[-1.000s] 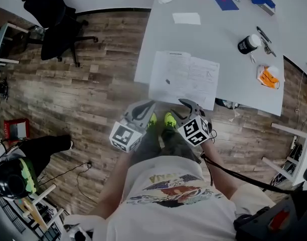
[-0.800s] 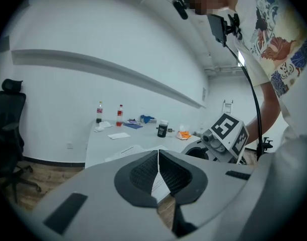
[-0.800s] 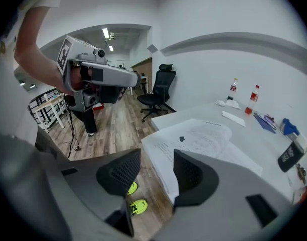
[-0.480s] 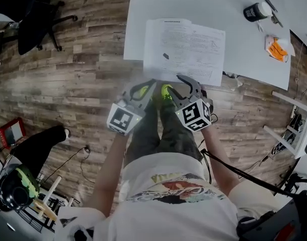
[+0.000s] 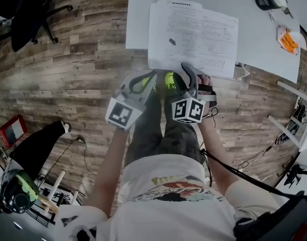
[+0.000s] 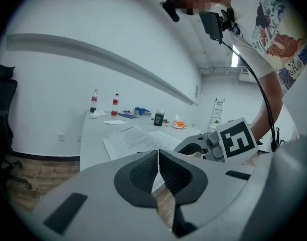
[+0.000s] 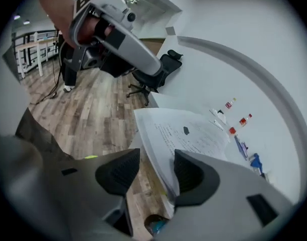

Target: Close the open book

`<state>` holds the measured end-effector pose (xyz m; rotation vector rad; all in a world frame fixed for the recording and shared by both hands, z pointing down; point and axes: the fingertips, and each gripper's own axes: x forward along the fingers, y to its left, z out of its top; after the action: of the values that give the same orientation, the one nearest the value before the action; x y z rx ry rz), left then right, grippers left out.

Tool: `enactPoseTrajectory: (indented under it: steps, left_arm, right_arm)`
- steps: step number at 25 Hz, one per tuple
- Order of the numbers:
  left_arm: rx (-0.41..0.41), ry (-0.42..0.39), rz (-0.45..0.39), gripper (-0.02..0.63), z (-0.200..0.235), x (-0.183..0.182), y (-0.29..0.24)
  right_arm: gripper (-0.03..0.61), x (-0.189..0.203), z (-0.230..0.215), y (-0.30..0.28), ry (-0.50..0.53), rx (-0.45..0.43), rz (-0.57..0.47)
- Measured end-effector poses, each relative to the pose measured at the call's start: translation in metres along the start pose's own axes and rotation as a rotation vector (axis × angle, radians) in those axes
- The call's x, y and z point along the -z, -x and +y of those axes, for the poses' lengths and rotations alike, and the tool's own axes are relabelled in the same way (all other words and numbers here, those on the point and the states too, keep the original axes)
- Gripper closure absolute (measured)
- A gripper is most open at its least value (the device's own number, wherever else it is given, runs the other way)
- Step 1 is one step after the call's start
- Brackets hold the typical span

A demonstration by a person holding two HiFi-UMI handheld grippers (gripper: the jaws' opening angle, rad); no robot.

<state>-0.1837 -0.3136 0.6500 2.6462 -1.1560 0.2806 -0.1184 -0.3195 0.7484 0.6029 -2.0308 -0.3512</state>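
Grey plastic forms both tongs, each carrying a black-and-white marker cube, and both are held out over the brown wood-plank floor [image 5: 68, 74] just short of the table. The left gripper [image 5: 152, 76] has its ribbed black pads pressed together with nothing between them. It points at the near-left corner of the book and does not touch it.

The right gripper [image 5: 185, 68] stands with its jaws apart, and they have just been opening a little further. Its tips are at the book's near edge. That edge shows through the gap beyond the pads, but neither pad presses on it.

The open book [image 5: 193, 31], a large white volume spread flat with printed pages facing up, lies at the near edge of the rectangular white table [image 5: 138, 14]. Its near edge appears to jut slightly past that edge.

Further back, toward the table's right edge, lie an orange-and-white packet [image 5: 289, 39] and a black jar with a white lid [image 5: 269, 0].

This looks like the approach step, since the book is fully open and untouched. Next, the right jaws probably need to slip around the overhanging edge of the right-hand half and close on it. They would then swing that half up and over the spine onto the left half, perhaps with the left gripper steadying the left page.
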Motion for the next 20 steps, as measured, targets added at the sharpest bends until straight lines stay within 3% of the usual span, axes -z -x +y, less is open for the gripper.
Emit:
enactPoseTrajectory:
  steps: [7,15,20]
  left_arm:
    - [-0.016,0.034,0.020,0.600,0.016,0.009,0.021]
    - [-0.004,0.046,0.021,0.600,0.022,0.019,0.022]
    - [0.012,0.053,0.006,0.600,0.018,0.014,0.022]
  right_arm:
    - [0.342,0.004,0.014,-0.026,0.105,0.095,0.085]
    - [0.342,0.005,0.012,-0.039,0.108,0.159,0.104]
    - [0.345,0.005,0.003,-0.042,0.071,0.250,0.112]
